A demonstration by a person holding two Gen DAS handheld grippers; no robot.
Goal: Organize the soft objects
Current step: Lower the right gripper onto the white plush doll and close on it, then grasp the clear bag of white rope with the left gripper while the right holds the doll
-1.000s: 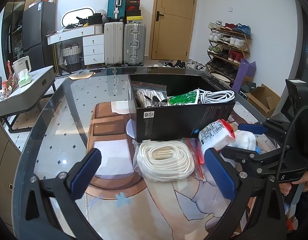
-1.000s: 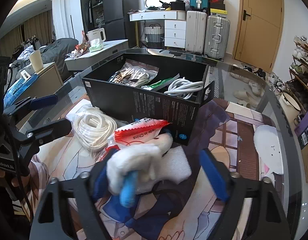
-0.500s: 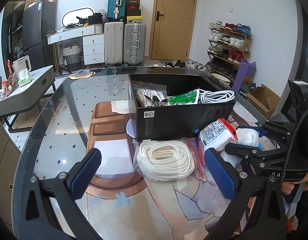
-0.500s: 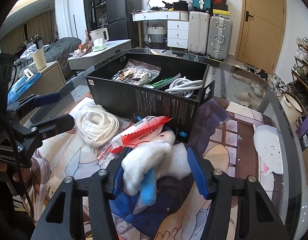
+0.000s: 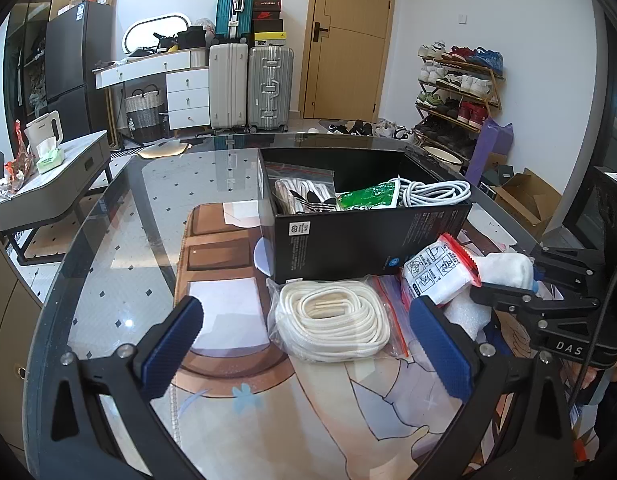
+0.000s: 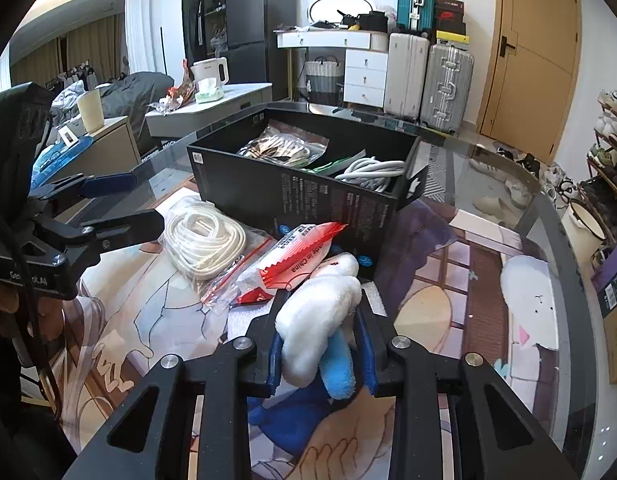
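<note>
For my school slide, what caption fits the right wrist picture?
Right gripper squeezes a white and blue plush toy beside the black box.

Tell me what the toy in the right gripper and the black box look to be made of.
Plush toy: fuzzy white and blue pile, seemingly soft fabric, bulging between the right gripper pads. Black box: probably matte printed cardboard, with thin straight walls and folded corners.
</note>
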